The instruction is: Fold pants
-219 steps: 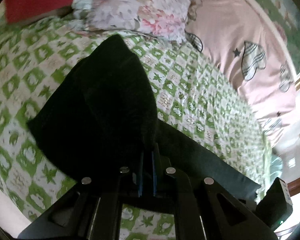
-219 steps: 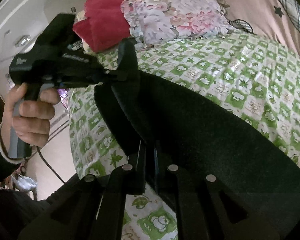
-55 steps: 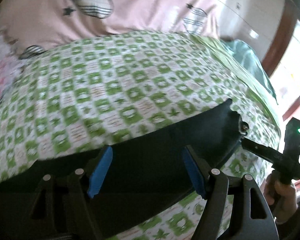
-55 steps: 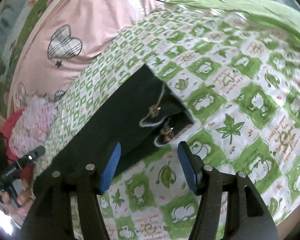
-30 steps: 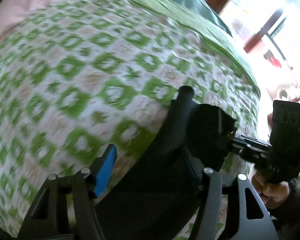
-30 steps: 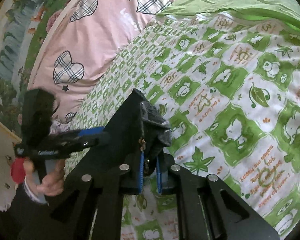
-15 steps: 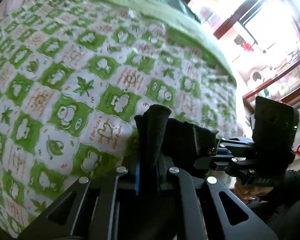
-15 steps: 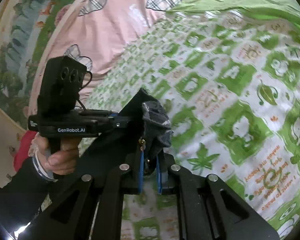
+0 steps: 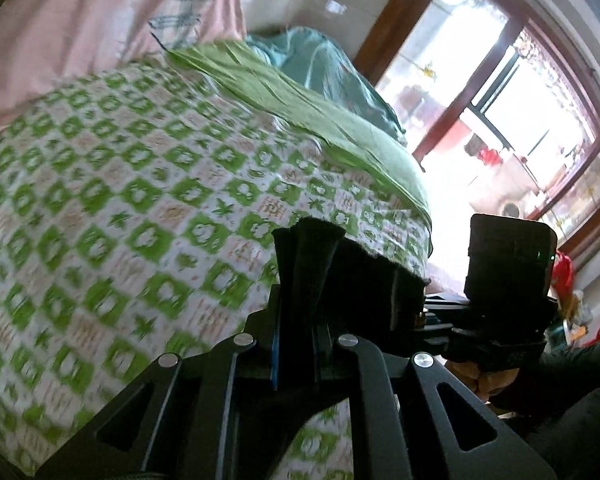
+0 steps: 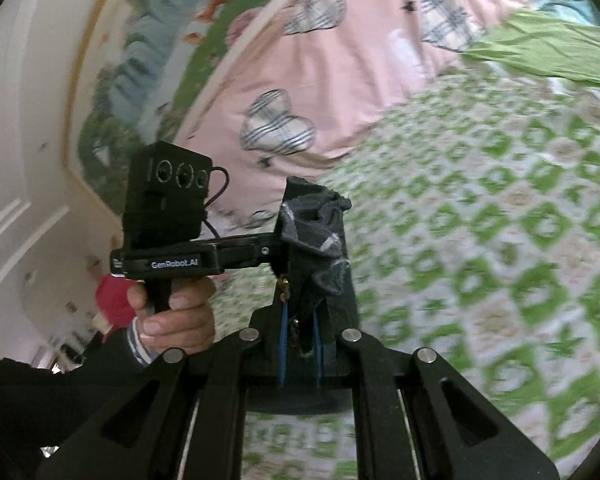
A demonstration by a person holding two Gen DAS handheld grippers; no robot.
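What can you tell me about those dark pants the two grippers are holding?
The pants are black, of a thick, soft-looking cloth with a paler grey inner side showing at the bunched top edge. A small metal fastener hangs there. Both the left gripper and the right gripper are shut on this edge, close together, holding it up over the green-checked bed. How the rest hangs is hidden.

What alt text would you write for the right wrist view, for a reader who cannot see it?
The right gripper is shut on a bunched edge of black pants, lifted above a green and white patterned bedspread. Beside it, the left gripper pinches the same edge. A pink heart-print sheet lies behind.
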